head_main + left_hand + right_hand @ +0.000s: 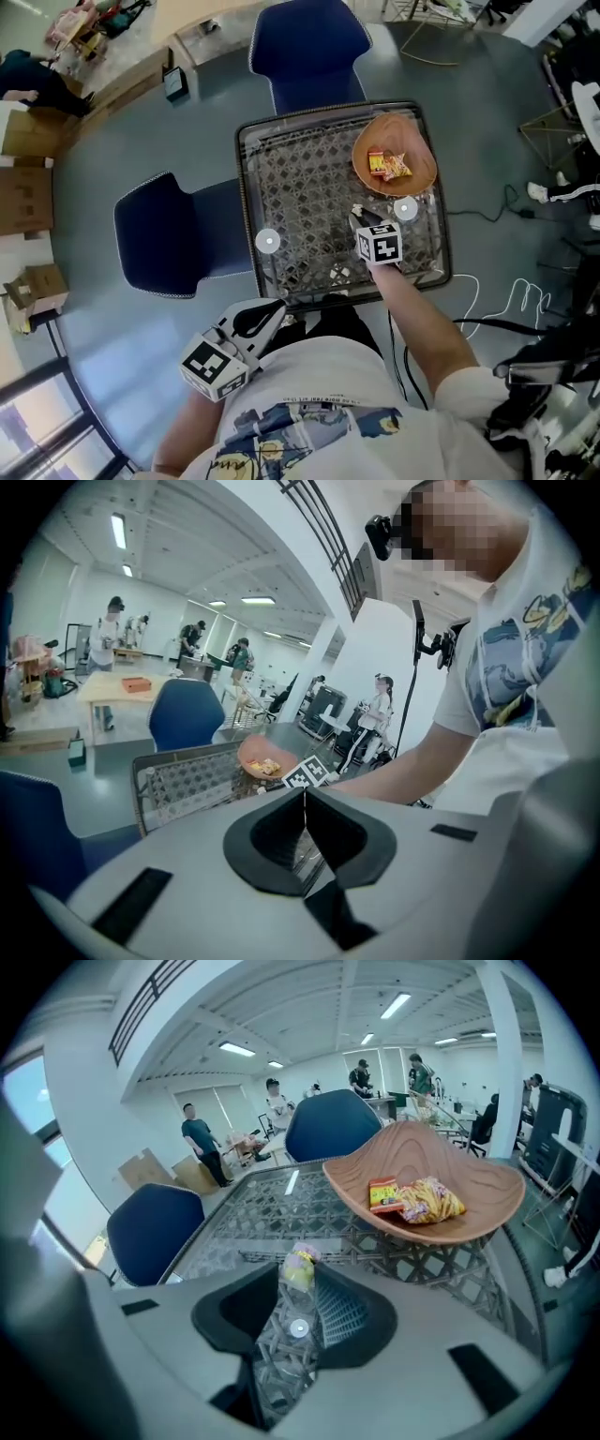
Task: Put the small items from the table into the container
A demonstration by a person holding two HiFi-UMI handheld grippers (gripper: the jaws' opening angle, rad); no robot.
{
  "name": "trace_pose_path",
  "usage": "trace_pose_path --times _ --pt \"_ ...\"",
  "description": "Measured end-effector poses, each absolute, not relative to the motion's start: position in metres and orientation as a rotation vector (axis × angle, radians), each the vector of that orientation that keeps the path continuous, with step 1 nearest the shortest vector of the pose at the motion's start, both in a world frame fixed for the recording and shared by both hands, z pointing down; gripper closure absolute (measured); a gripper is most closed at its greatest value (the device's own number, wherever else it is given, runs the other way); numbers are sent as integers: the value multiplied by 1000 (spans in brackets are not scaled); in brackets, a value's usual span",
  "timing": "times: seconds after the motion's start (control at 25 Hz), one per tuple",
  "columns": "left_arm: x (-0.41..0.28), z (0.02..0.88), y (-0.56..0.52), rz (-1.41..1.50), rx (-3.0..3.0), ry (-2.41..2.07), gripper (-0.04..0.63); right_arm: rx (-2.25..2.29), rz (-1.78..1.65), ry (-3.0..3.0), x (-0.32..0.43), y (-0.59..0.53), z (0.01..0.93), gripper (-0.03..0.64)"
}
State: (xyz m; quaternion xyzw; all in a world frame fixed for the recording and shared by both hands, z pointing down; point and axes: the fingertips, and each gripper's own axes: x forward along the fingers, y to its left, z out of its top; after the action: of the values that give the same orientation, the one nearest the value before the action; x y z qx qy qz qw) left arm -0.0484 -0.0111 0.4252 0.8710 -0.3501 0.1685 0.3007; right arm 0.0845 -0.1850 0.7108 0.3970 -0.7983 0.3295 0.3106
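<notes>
Wooden bowl (478, 1194) lies just beyond the right hand-held gripper (300, 1281), which pinches a sweet (299, 1265), likely to carry it there; left hand-held gripper (304, 797), well back, is closed, empty.

- table (291, 178): grey, woven lattice pattern
- bowl (419, 145): terracotta-brown, wood grain
- snack packets (389, 165): red, yellow-orange
- wrapped sweet (298, 1267): yellow, pale purple
- chairs (309, 52): dark blue
- marker cube (380, 245): black-and-white squares
- shirt (309, 394): white, blue print

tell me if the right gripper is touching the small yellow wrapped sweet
Touching. The right gripper view shows the wrapped sweet pinched at the tips of the right gripper, both jaws against it with no gap.
</notes>
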Motion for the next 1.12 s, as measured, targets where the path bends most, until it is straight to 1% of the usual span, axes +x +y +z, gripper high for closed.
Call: trace_pose_path --times 0.28,0.44,0.64,0.84,1.12 --pt "-10 421 -30 456 2397 -798 586 1031 690 -2173 128 -179 665 490" --pt "13 417 -39 452 2428 -760 586 1067 569 -2173 164 -199 643 489" --pt "28 419 -44 455 2434 -756 586 1116 516 -2132 201 -236 639 489" --pt "29 423 -44 456 2400 -808 586 1068 442 -2096 211 -264 644 489" --pt "24 425 -49 453 2364 -853 586 1019 462 -2057 209 -276 661 489"
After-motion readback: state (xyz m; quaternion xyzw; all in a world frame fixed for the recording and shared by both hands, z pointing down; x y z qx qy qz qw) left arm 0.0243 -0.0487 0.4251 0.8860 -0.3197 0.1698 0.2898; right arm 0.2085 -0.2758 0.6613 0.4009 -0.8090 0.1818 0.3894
